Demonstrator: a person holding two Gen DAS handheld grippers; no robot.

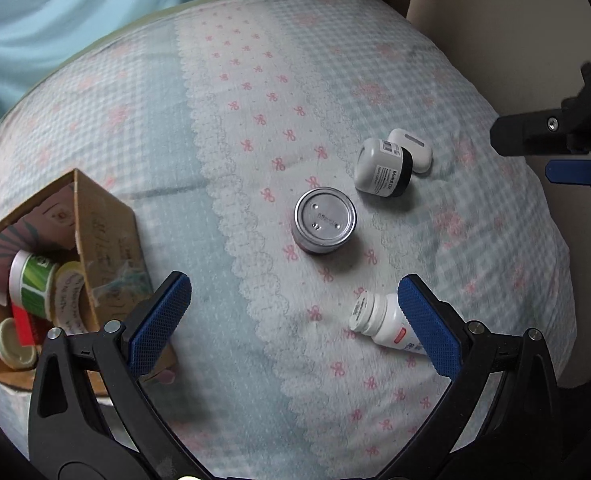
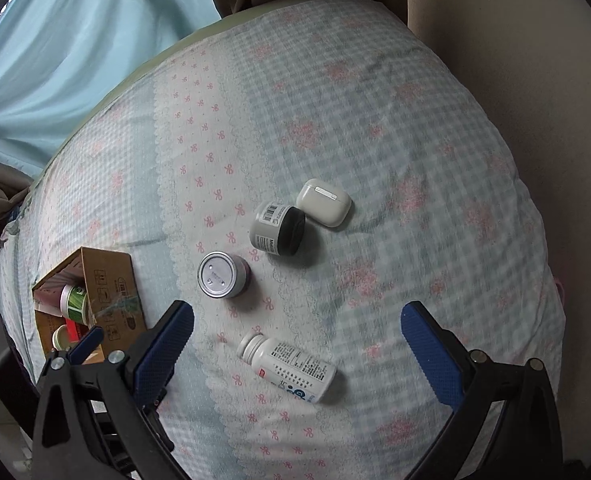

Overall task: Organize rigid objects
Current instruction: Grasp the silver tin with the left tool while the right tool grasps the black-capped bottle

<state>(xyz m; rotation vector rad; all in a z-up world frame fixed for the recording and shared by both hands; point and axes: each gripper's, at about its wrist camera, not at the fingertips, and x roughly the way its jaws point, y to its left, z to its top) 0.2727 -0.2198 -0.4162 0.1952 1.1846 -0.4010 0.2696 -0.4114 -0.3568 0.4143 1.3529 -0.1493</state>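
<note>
A: What is shown in the left wrist view?

B: The left gripper (image 1: 294,316) is seen with its blue pads spread wide apart and nothing held between them. A bed cover (image 1: 255,80) patterned with pink bows and pale checks is spread beneath it. A metal tin (image 1: 324,221) is stood upright near the middle, ahead of the open jaws. A white pill bottle (image 1: 379,324) is laid on its side just beside the right-hand pad, partly hidden by it. Farther off, a grey jar with a black lid (image 1: 383,168) is tipped on its side, touching a white earbud case (image 1: 411,149). A cardboard box (image 1: 95,232) is placed at the left, with a green-labelled container (image 1: 31,284) and other small items already inside. Part of the right gripper (image 1: 567,160) is caught at the right edge; its state cannot be told from here.

A: And in the right wrist view?

B: The right gripper (image 2: 297,344) is likewise shown spread open and empty. The pill bottle (image 2: 287,366) is laid between and slightly ahead of its pads, untouched. The tin (image 2: 221,274) is set beyond it, with the jar (image 2: 277,230) and earbud case (image 2: 324,202) farther away, touching each other. The box (image 2: 111,280) is seen at the left, beside the left-hand pad.
</note>
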